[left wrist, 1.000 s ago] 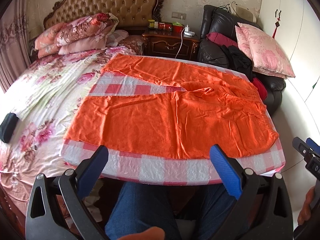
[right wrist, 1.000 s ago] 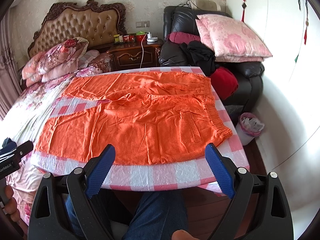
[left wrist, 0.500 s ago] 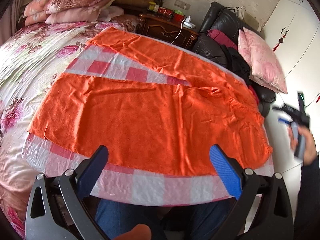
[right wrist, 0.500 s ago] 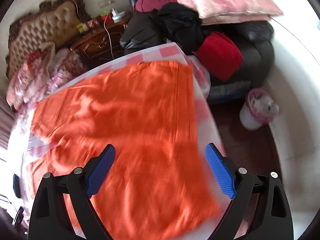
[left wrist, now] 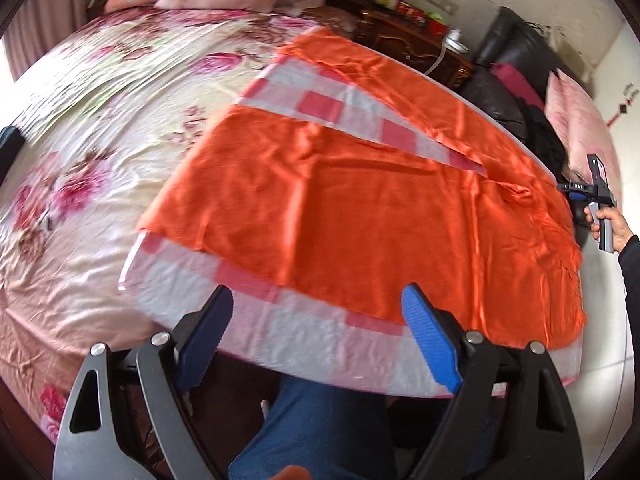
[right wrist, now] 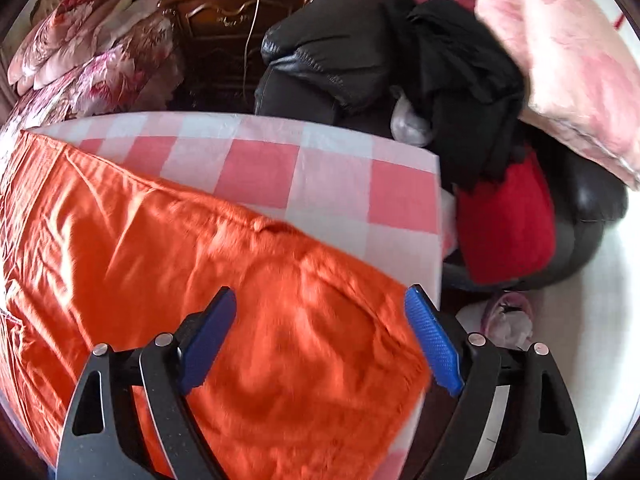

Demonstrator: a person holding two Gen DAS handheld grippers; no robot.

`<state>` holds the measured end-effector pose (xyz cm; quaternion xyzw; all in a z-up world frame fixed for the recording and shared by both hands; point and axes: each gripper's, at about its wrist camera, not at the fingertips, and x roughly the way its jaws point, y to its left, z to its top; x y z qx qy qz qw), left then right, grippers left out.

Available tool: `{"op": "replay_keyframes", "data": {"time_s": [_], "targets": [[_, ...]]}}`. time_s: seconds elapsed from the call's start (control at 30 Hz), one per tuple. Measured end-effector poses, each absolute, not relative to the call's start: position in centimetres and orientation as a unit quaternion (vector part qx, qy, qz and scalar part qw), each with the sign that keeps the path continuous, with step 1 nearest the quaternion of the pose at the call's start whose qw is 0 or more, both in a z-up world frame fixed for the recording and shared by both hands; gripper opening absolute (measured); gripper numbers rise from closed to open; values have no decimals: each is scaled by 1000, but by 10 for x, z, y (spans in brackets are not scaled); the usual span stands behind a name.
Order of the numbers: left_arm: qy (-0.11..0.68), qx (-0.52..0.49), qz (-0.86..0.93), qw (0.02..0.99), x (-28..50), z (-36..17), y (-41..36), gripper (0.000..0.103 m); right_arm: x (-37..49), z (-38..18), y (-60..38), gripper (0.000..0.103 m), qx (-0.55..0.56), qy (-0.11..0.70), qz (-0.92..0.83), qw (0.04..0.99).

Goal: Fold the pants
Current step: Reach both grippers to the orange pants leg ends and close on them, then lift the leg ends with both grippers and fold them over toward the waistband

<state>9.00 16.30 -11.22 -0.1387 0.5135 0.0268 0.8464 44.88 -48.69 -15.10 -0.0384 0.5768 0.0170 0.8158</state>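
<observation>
Orange pants (right wrist: 200,280) beneath right gripper (right wrist: 320,340) (spread)

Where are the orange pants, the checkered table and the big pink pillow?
orange pants (left wrist: 360,220): left wrist view, middle of the near leg.
checkered table (right wrist: 264,168): right wrist view, bare pink square beyond the pants.
pink pillow (right wrist: 560,64): right wrist view, middle of its face.

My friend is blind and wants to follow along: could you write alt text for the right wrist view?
Open blue-tipped tongs hover over the waist end of orange pants lying flat on a pink-and-white checked table, gripping nothing. Behind the table, a black leather armchair holds dark clothes, a red item and a pink pillow.
</observation>
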Motion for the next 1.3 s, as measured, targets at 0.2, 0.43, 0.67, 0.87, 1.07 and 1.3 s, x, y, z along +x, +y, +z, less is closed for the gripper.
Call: {"op": "replay_keyframes", "data": {"time_s": [0.2,0.43,0.67,0.87,1.07,1.3], "targets": [[507,-138,24,851,117,-99,172,79,463,-168,-481,51,-34,583,55,810],[477,-240,-71,842,230,-77,166,64,431,-118,-464,9,-29,529,71,845],[472,-362,-68,801,408,-93,189,64,339,-42,-428,9,-7,452,138,881],[500,-429,-60,750,511,-143,196,57,251,-18,-397,9,26,431,189,882],[508,-453,-34,732,553,-175,196,44,194,-13,-387,9,41,432,195,879],[515,-439,-24,736,546,-180,209,1,174,-21,-406,9,63,442,173,878]]}}
